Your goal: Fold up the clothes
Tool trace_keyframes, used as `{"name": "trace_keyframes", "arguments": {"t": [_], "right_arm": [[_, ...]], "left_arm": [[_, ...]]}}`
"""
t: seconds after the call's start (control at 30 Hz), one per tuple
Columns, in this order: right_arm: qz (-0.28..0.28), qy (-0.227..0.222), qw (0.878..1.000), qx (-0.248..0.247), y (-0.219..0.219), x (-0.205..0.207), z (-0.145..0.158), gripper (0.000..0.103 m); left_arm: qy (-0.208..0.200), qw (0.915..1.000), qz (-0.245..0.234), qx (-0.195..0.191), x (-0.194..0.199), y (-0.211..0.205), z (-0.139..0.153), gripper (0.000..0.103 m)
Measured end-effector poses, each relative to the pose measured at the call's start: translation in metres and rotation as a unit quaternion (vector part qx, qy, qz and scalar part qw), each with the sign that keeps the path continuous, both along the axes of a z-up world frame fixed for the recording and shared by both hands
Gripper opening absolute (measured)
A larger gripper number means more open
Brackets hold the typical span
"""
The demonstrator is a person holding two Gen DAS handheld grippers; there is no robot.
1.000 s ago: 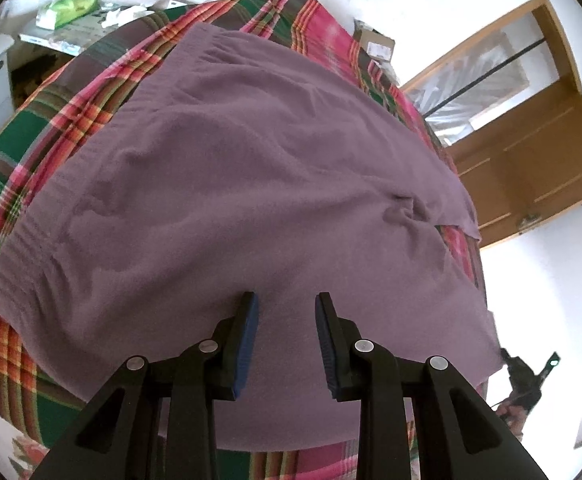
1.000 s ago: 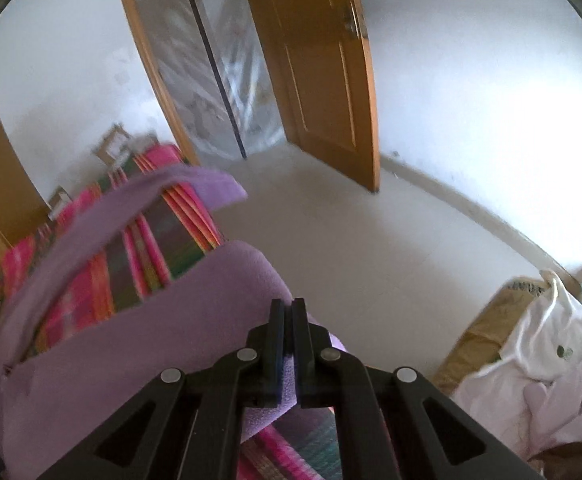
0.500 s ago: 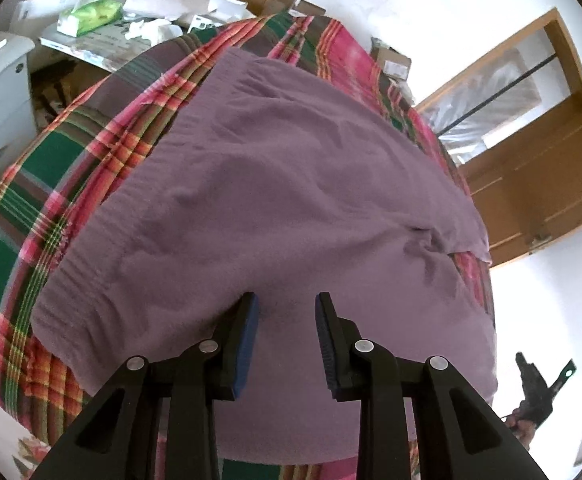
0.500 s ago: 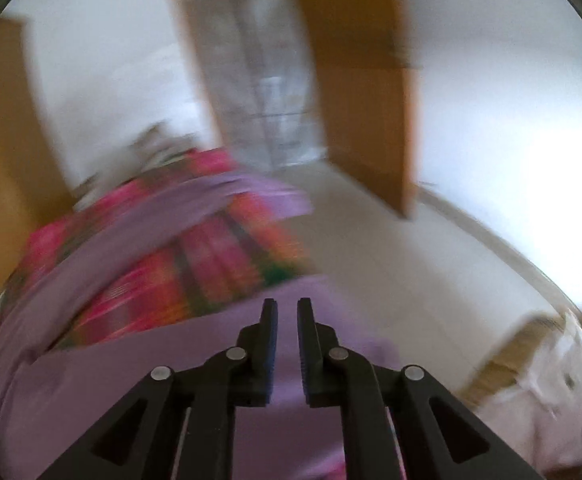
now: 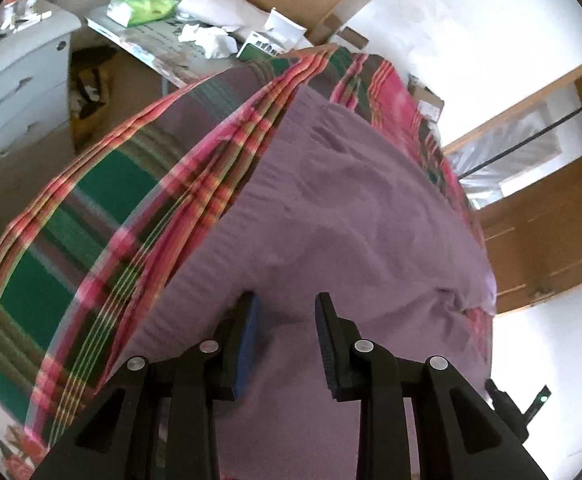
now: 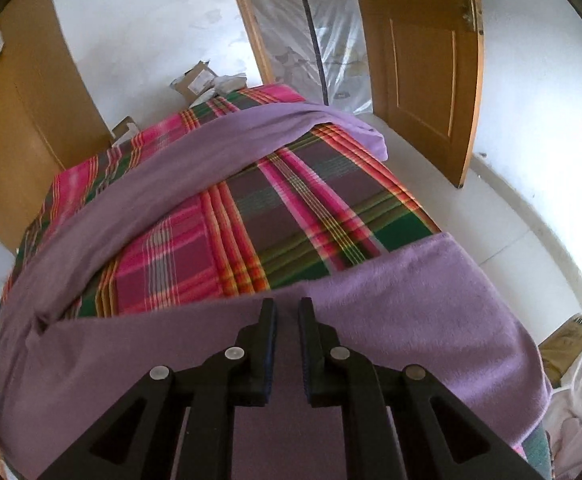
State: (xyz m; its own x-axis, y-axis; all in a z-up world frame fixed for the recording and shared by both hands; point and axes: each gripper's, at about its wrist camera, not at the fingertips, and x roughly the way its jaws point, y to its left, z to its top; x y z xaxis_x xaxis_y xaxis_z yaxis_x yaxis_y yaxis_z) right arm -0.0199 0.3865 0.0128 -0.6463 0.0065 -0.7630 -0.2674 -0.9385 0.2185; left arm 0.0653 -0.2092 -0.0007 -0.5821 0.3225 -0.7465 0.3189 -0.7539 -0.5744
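Purple trousers (image 5: 351,220) spread flat on plaid bedcover (image 5: 71,240) for folding. Left gripper (image 5: 285,340) wide open, empty. Right gripper (image 6: 287,340) narrowly parted, empty; far leg (image 6: 211,148) at 11 o'clock.

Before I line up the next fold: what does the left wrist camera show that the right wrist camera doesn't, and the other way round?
Left wrist only: the elastic waistband, a cluttered side table with a green tissue pack, white drawers, and the left gripper, open.

Right wrist only: both trouser legs spread apart with bare blanket between, the open wooden door, and the right gripper, slightly open, holding nothing.

Both: the purple trousers lying on the plaid blanket.
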Motion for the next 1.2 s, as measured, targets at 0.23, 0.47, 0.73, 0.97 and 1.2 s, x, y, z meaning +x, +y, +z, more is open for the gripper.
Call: {"name": "trace_keyframes", "arguments": {"t": [0.23, 0.47, 0.73, 0.97, 1.2], "right_arm": [[0.060, 0.000, 0.998, 0.002, -0.034, -0.035, 0.013, 0.012], [0.192, 0.005, 0.981, 0.017, -0.122, -0.072, 0.018, 0.016], [0.334, 0.005, 0.941, 0.049, -0.231, -0.098, 0.012, 0.016], [0.361, -0.035, 0.930, 0.063, -0.265, -0.129, -0.009, 0.016], [0.367, -0.050, 0.926, 0.078, -0.277, -0.153, -0.010, 0.017]], "left_arm": [[0.021, 0.9987, -0.024, -0.040, -0.027, 0.003, 0.026, 0.030], [0.031, 0.9963, -0.064, -0.049, -0.072, 0.014, 0.028, 0.030], [-0.006, 0.9940, -0.092, -0.059, -0.120, 0.015, 0.005, 0.029], [0.000, 0.9951, -0.085, -0.051, -0.149, 0.005, 0.005, 0.030], [0.006, 0.9953, -0.071, -0.065, -0.175, -0.007, 0.009, 0.029]]}}
